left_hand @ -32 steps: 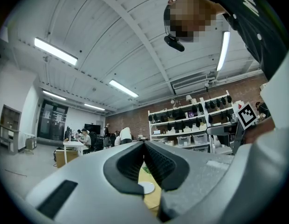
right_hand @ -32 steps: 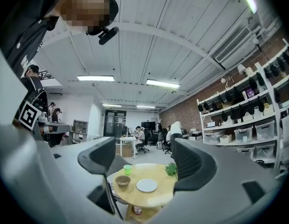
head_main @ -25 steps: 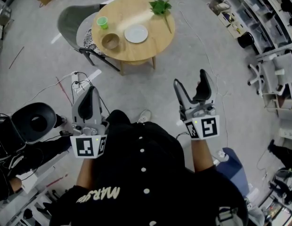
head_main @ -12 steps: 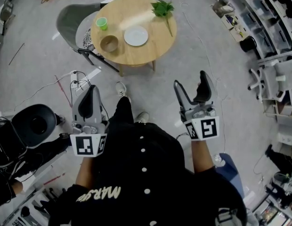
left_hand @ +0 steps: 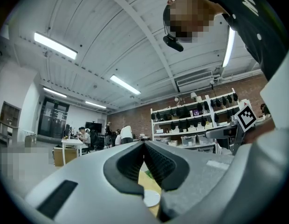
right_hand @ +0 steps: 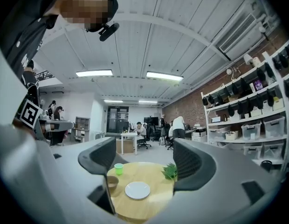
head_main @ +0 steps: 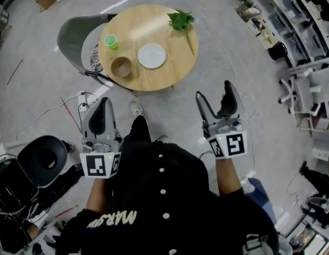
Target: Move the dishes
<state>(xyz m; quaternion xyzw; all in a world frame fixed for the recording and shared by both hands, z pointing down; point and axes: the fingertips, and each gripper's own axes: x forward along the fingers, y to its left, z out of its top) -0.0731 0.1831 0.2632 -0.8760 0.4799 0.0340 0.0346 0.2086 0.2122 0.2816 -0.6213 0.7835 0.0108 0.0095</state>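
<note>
A round wooden table (head_main: 170, 47) stands ahead of me, some way beyond both grippers. On it sit a white plate (head_main: 152, 55), a brown bowl (head_main: 121, 67), a small green cup (head_main: 110, 41) and a leafy green sprig (head_main: 180, 20). My left gripper (head_main: 103, 105) is held at waist height with its jaws shut on nothing. My right gripper (head_main: 214, 92) is open and empty. Between the right gripper's (right_hand: 144, 157) fingers I see the plate (right_hand: 137, 190), the bowl (right_hand: 112, 183), the cup (right_hand: 118, 168) and the sprig (right_hand: 170, 171). Under the left gripper (left_hand: 143, 146), the plate's edge (left_hand: 151, 198) shows.
A grey chair (head_main: 74, 36) is tucked against the table's left side. Cables (head_main: 74, 97) lie on the floor on the left, near a black round seat (head_main: 45, 161). Shelving (head_main: 308, 15) and a white chair (head_main: 308, 78) line the right side.
The table has come nearer and sits lower in the head view, and a foot has stepped forward. Both grippers keep their pose, left shut and right open.
</note>
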